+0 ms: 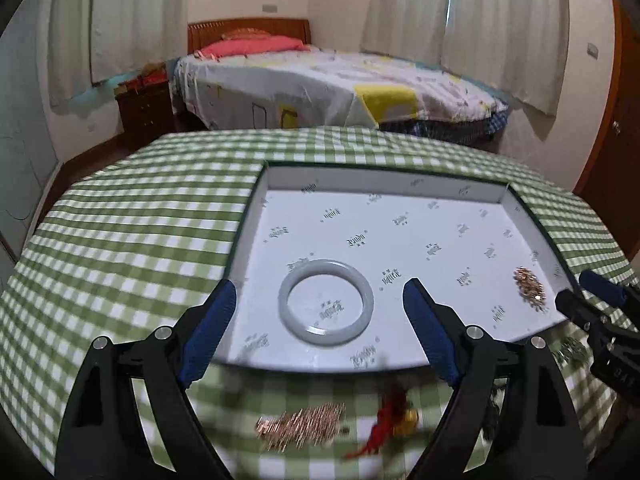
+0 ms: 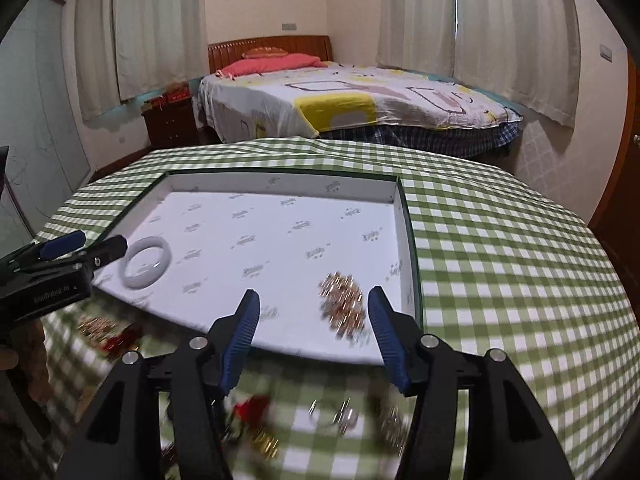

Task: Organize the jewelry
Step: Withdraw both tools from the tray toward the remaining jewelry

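A shallow white box tray [image 1: 400,184] [image 2: 280,184] lies on the green checked tablecloth. A white jade bangle [image 1: 326,302] [image 2: 147,263] lies in its near left part. A rose-gold chain pile [image 1: 530,284] [image 2: 343,306] lies in its near right corner. My left gripper [image 1: 320,292] is open and empty, just above the bangle. My right gripper [image 2: 314,300] is open and empty, over the chain pile. On the cloth in front of the tray lie a rose-gold bracelet [image 1: 302,426] [image 2: 96,326], a red-and-gold charm [image 1: 390,420] [image 2: 256,420] and silver rings [image 2: 340,414], all blurred.
The table's checked cloth [image 1: 120,240] [image 2: 500,260] spreads around the tray. Behind it stand a bed [image 1: 320,88] [image 2: 360,104], a dark nightstand [image 1: 146,110] and curtained windows. A wooden door [image 2: 624,184] is at the far right.
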Demonstrator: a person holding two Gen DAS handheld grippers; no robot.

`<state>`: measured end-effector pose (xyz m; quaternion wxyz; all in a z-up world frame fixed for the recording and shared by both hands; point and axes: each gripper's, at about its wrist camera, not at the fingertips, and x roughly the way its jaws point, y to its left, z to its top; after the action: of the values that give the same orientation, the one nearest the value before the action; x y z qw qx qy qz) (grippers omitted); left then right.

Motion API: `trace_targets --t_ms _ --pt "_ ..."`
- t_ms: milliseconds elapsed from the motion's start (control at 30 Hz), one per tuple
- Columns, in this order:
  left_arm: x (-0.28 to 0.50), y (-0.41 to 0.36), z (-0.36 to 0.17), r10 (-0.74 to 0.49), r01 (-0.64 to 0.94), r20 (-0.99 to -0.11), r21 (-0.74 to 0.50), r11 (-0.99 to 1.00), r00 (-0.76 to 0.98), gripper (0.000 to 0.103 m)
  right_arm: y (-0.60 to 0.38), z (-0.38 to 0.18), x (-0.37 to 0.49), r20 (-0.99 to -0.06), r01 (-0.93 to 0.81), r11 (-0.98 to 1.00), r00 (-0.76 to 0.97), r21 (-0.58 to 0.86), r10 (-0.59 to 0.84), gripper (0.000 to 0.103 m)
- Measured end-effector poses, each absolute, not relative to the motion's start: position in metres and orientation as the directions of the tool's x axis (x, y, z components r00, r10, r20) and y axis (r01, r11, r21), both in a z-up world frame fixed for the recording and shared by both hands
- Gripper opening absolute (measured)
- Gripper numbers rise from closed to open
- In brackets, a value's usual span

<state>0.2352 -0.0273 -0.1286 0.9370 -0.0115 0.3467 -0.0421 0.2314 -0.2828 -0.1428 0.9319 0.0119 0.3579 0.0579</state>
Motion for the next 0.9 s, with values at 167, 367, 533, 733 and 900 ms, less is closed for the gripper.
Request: trace_targets --t_ms 167,367,533,733,900 --pt "0.194 -0.015 -0.121 -0.062 0.043 -0.608 -0.045 0.998 0.791 0.084 -0.276 -0.142 0.195 -0.646 -0.095 0.993 0.754 0.072 0.119 0.056" --pt "0.149 -0.001 -0.118 -0.034 0.02 -0.59 -0.03 0.999 0.807 0.089 -0.266 -0.152 0.161 -0.637 -0.105 0.992 0.76 0.069 0.125 0.06" --pt "0.119 0.007 -0.123 -0.011 -0.002 -0.583 -0.023 1.0 0.813 0.089 -0.256 -0.163 0.147 -0.65 -0.127 0.988 0.744 0.091 0.156 0.066" --pt "0.104 0.018 -0.131 -0.002 -0.02 -0.606 -0.03 0.999 0.795 0.089 -0.235 -0.177 0.148 -0.692 -0.166 0.983 0.701 0.077 0.173 0.072" --pt "0.102 0.017 -0.132 -0.007 -0.013 -0.611 -0.028 1.0 0.792 0.089 -0.223 -0.189 0.152 -0.73 -0.18 0.982 0.664 0.053 0.161 0.076"
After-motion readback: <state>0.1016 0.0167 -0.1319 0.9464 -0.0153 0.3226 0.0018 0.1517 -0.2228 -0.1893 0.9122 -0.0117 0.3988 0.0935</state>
